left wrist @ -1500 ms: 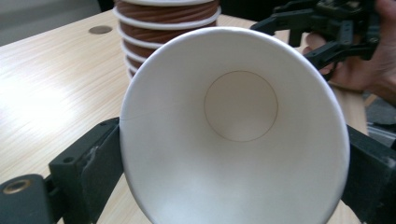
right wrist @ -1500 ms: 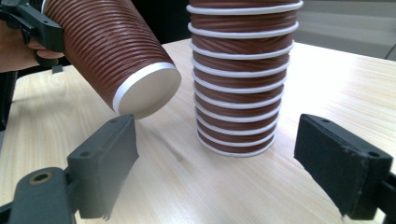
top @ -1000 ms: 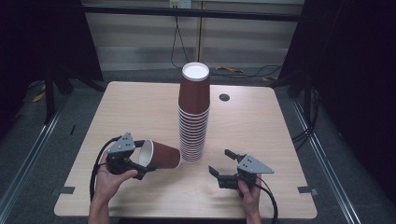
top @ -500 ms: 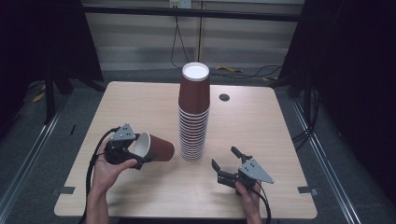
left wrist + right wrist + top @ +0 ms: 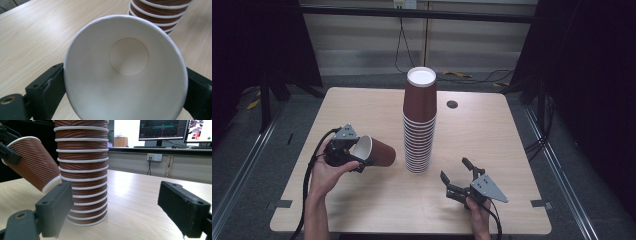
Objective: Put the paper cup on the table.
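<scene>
A tall stack of brown ribbed paper cups stands upside down mid-table, white base on top. My left gripper is shut on the rim of a single brown cup, held tilted just left of the stack with its base pointing toward it. The left gripper view looks into this cup's white inside, a black jaw pressed on each side. My right gripper is open near the front right, aimed at the stack, nothing between its jaws. The held cup shows left of the stack.
A small dark round hole marks the wooden table behind the stack. Dark curtains and a metal frame surround the table. Monitors stand on a desk beyond it.
The left gripper has lifted the single cup slightly and drawn it a little left, away from the stack. The right gripper has shifted a little right and turned.
</scene>
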The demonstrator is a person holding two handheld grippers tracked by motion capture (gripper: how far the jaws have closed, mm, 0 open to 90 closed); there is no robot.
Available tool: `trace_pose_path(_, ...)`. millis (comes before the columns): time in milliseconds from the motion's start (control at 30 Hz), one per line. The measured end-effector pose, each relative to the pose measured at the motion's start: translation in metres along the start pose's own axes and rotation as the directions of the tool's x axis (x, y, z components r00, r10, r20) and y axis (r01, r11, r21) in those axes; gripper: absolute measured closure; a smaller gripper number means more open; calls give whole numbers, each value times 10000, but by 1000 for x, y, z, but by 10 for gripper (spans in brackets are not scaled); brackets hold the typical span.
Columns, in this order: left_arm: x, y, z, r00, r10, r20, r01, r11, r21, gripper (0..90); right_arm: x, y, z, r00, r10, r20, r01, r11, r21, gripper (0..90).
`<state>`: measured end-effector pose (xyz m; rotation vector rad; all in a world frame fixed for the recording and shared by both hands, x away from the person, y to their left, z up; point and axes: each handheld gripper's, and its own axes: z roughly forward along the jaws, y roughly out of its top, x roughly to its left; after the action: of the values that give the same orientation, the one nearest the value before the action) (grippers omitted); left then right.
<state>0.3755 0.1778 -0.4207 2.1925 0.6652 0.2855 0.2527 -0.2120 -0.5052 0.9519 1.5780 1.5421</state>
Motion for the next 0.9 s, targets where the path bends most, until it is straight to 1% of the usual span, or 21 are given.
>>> trace_pose_path(67, 3, 3, 1, 10000, 50, -68, -48, 9997, 248, 63, 0, 0, 0, 10000, -2, -1, 2, 10000, -2, 126)
trace_pose_path(133, 5, 4, 1, 9999, -43, -99, 47, 9993, 359, 63, 0, 0, 0, 10000, -1, -2, 1, 10000, 1, 128)
trace_pose_path(200, 7, 7, 0, 9999, 85, -81, -80, 9987, 494, 63, 0, 0, 0, 10000, 0, 0, 0, 10000, 0, 129)
trace_pose_path(233, 7, 8, 0, 10000, -24, -51, 26, 9988, 482, 63, 0, 0, 0, 10000, -1, 0, 1, 10000, -3, 130)
trace_pose_path(267, 9, 10, 0, 10000, 75, -50, -72, 9985, 542, 63, 0, 0, 0, 10000, -18, -6, 18, 10000, -14, 133)
trace_pose_path(333, 12, 13, 0, 9999, 149, -66, -144, 9974, 708, 62, 0, 0, 0, 10000, -1, -1, 1, 10000, 0, 133)
trace_pose_path(433, 15, 19, 3, 9997, 171, -150, -156, 9950, 982, 61, 0, 0, 0, 10000, 0, -1, 0, 10000, -1, 132)
trace_pose_path(467, 18, 21, 4, 9995, 295, -116, -279, 9924, 1196, 61, 0, 0, 0, 10000, 0, 1, 0, 10000, -2, 132)
trace_pose_path(500, 19, 23, 5, 9993, 340, -149, -316, 9897, 1394, 60, 0, 0, 0, 10000, -1, -1, 1, 10000, -2, 132)
trace_pose_path(533, 20, 25, 5, 9988, 453, -164, -423, 9878, 1497, 60, 0, 0, 0, 10000, 2, -2, -2, 10000, 1, 132)
trace_pose_path(567, 21, 27, 6, 9993, 344, -160, -315, 9871, 1567, 60, 0, 0, 0, 10000, 1, -3, -1, 10000, 0, 132)
trace_pose_path(600, 22, 29, 6, 9986, 512, -165, -476, 9840, 1720, 59, 0, 0, 0, 10000, 2, -1, -2, 10000, -4, 132)
trace_pose_path(667, 23, 34, 8, 9977, 659, -139, -620, 9800, 1893, 58, 0, 0, 0, 10000, 0, -3, 0, 10000, -2, 132)
trace_pose_path(700, 23, 36, 9, 9978, 650, -142, -609, 9781, 1989, 58, 0, 0, 0, 10000, 1, -6, -1, 10000, -2, 132)
trace_pose_path(767, 24, 39, 13, 9966, 815, -132, -764, 9707, 2278, 58, 0, 0, 0, 10000, 1, -4, -1, 10000, -3, 132)
trace_pose_path(833, 25, 42, 16, 9953, 958, -139, -887, 9600, 2655, 57, 0, 0, 0, 10000, -13, -42, 13, 10000, -10, 133)
trace_pose_path(867, 25, 44, 18, 9951, 965, -205, -875, 9591, 2691, 56, 0, 0, 0, 10000, 5, -42, -5, 10000, -2, 133)
trace_pose_path(900, 26, 45, 19, 9940, 1085, -131, -1000, 9512, 2920, 56, 0, 0, 0, 10000, -15, -53, 15, 10000, -14, 133)
